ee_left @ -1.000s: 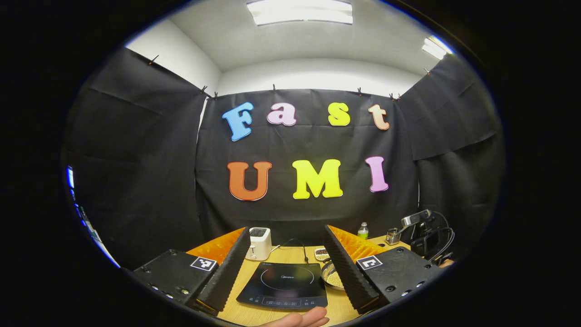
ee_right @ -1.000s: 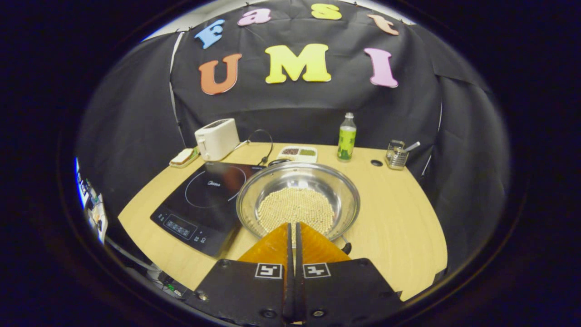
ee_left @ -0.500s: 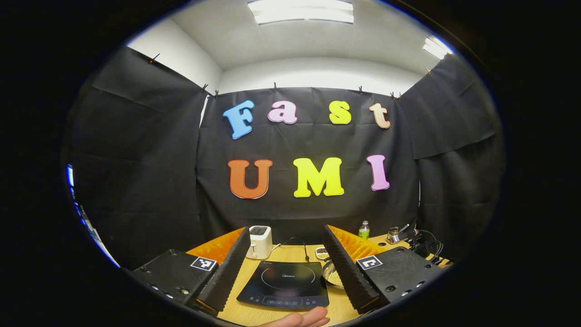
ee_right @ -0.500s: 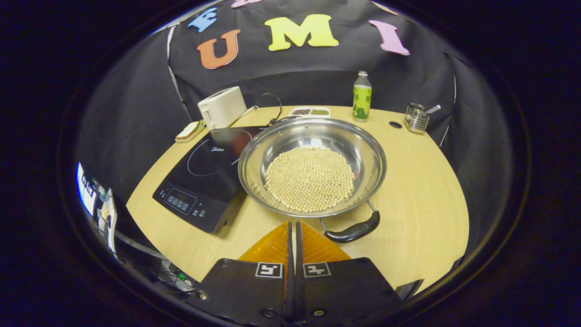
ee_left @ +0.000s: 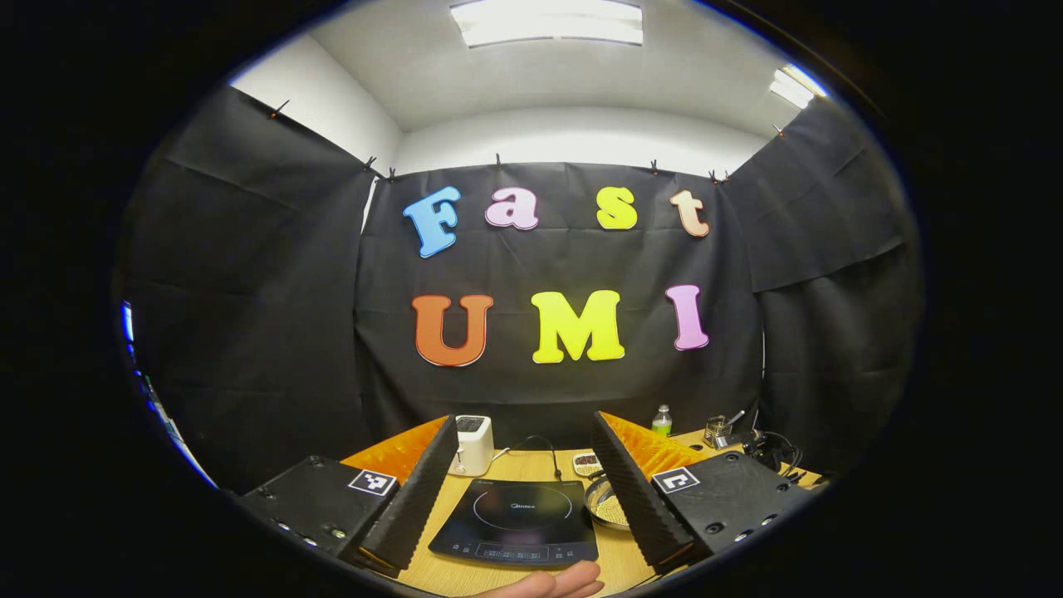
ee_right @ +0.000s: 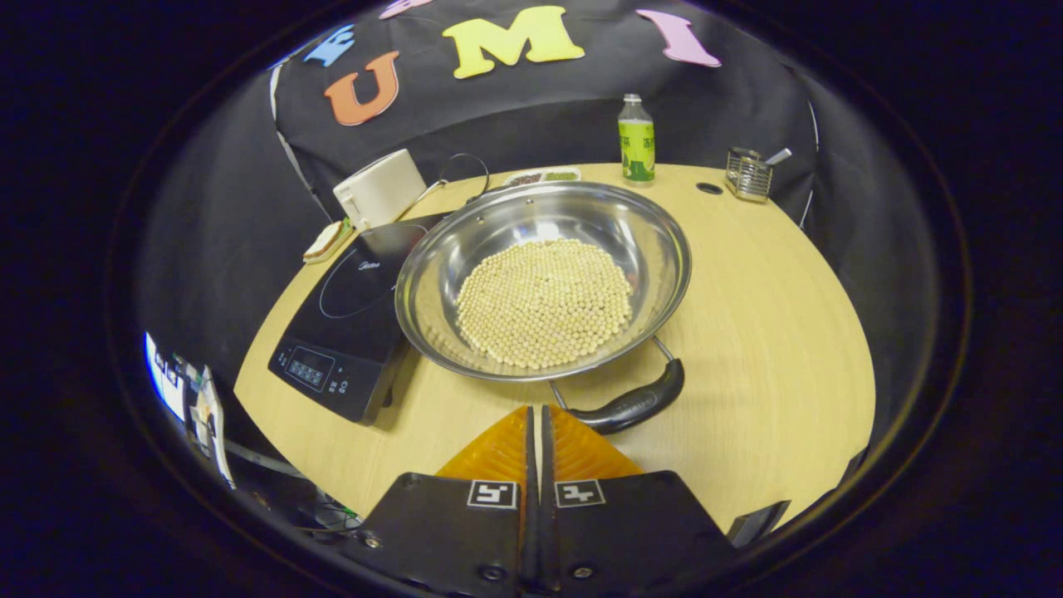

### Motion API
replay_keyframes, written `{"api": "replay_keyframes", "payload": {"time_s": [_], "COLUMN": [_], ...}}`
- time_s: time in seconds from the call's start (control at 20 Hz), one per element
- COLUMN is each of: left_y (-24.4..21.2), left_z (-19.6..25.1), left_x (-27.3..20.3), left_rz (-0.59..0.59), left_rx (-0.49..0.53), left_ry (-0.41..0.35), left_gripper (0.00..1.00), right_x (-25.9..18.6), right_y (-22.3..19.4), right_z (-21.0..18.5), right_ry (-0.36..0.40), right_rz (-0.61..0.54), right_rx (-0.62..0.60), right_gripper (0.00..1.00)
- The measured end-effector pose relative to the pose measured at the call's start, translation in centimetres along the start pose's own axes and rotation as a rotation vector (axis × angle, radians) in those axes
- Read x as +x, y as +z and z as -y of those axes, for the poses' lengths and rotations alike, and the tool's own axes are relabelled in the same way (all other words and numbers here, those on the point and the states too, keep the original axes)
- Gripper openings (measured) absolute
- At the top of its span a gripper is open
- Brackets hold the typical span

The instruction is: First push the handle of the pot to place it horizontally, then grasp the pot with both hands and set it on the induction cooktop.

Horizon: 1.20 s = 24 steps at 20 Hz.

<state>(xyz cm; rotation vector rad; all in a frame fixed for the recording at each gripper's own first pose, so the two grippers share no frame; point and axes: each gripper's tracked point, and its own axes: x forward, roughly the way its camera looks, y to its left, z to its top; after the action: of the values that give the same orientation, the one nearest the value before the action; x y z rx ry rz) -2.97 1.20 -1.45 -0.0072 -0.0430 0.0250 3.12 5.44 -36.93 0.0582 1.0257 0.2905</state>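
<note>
We see our right gripper (ee_right: 536, 415) with its two fingers pressed together, holding nothing. It hangs just in front of the pot's black handle (ee_right: 633, 405). The shiny pot (ee_right: 648, 241), full of little round beans (ee_right: 544, 303), sits on the table (ee_right: 772, 332), touching the right side of the cooktop (ee_right: 345, 320). Our left gripper (ee_left: 523, 448) has its fingers wide apart, up over the cooktop.
</note>
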Motion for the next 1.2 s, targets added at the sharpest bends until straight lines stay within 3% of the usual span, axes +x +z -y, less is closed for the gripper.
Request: {"api": "replay_keyframes", "payload": {"time_s": [0.65,1.05,1.2], "left_y": [0.1,0.4,0.4], "left_z": [-1.5,-1.6,-1.3], "left_x": [0.0,-0.1,0.0], "left_rz": [0.004,0.018,0.022], "left_rx": [-0.012,0.000,-0.015], "left_ry": [0.026,0.029,0.024], "left_gripper": [0.96,0.96,0.96], "right_x": [-0.1,0.4,0.7], "right_y": [0.7,2.0,2.6], "right_z": [2.5,5.8,7.2], "right_ry": [-0.074,-0.136,-0.164], "right_rz": [-0.007,0.007,0.023], "right_rx": [-0.005,0.025,0.034], "right_gripper": [0.04,0.00,0.04]}}
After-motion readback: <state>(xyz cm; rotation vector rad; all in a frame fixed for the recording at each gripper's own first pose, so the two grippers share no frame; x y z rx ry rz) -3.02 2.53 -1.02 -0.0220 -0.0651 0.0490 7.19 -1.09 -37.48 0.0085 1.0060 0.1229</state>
